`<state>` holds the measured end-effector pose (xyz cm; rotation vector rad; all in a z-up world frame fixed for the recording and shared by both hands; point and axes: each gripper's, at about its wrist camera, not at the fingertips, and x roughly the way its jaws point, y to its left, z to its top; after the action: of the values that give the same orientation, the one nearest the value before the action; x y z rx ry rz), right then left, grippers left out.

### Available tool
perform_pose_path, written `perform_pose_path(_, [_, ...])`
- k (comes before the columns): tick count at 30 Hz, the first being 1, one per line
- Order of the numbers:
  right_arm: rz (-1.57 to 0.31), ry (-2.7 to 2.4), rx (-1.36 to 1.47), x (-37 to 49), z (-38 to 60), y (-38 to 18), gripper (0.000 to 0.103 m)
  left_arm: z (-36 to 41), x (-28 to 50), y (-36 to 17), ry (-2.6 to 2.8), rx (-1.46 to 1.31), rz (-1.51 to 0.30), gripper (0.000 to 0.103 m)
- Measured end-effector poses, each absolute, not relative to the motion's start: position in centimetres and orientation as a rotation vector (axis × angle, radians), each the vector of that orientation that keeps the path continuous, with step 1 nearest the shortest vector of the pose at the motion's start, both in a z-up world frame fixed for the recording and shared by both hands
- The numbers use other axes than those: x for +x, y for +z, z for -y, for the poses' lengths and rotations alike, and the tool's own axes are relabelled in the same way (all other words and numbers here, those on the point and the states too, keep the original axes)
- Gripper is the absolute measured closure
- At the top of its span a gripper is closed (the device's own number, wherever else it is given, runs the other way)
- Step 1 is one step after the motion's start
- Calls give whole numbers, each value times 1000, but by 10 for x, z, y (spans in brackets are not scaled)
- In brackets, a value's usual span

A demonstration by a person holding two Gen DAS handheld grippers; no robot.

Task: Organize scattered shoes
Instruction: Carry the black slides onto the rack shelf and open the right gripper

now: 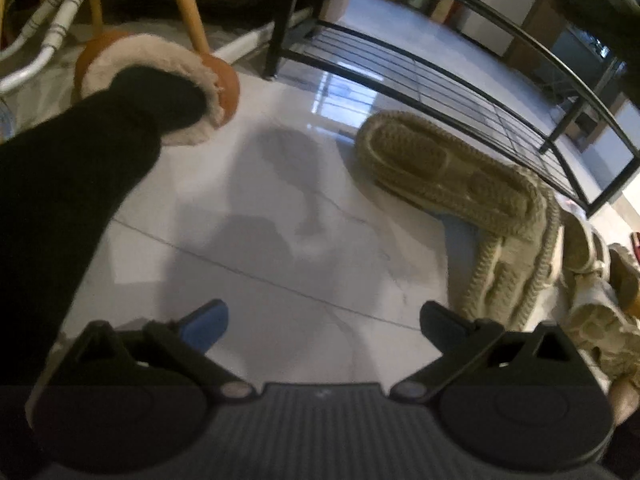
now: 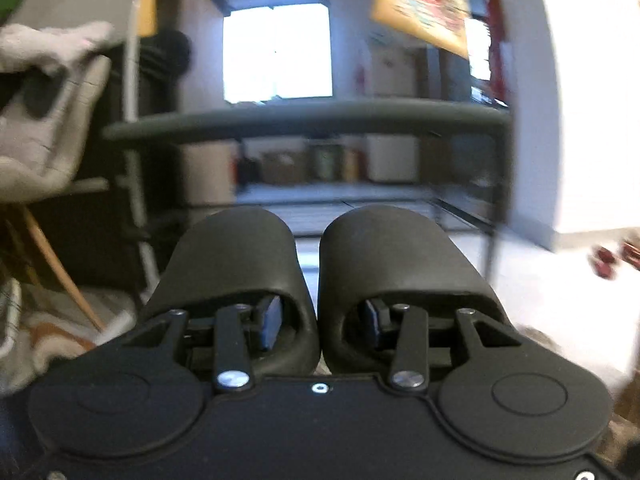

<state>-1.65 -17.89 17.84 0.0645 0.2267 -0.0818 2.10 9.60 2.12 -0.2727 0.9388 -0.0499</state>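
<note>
While the shoe rack (image 1: 460,92) stood bare, the right gripper (image 2: 319,320) clamped two black slippers (image 2: 240,264); the left gripper (image 1: 324,324) gaped empty, beige shoes (image 1: 452,168) remaining floored.

Left gripper (image 1: 324,320): jaws stand wide apart, nothing between the fingers, aimed steeply downward. Right gripper (image 2: 320,320): aimed near level, jaws drawn close, each finger (image 2: 272,320) tucked inside one of a pair of black shoes (image 2: 320,264), clamping their adjoining walls together.
</note>
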Motion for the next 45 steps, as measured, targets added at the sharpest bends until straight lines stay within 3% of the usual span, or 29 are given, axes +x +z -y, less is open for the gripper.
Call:
perform_pose_path(6, [-93, -28, 27, 104, 120, 175, 61, -97, 47, 30, 42, -237, -916, 1])
perform_pose_path(17, [-133, -96, 100, 322, 22, 155, 61, -120, 126, 40, 183, -291, -738, 1])
perform_pose_path(25, [-194, -153, 87, 411, -8, 133, 61, -152, 162, 38, 325, -404, -701, 1])
perform_pose_path(31, [-230, -174, 84, 424, -13, 115, 58, -144, 160, 38, 291, -406, -723, 1])
perform_pose_path(32, [-230, -168, 70, 423, -16, 113, 52, -144, 160, 38, 287, -406, -723, 1])
perform_pose_path(35, [-225, -163, 30, 416, -22, 107, 3, -144, 159, 39, 279, -411, -726, 1])
perform_pose_path(45, [-163, -103, -56, 295, -10, 119, 0, -142, 156, 39, 272, -386, -710, 1])
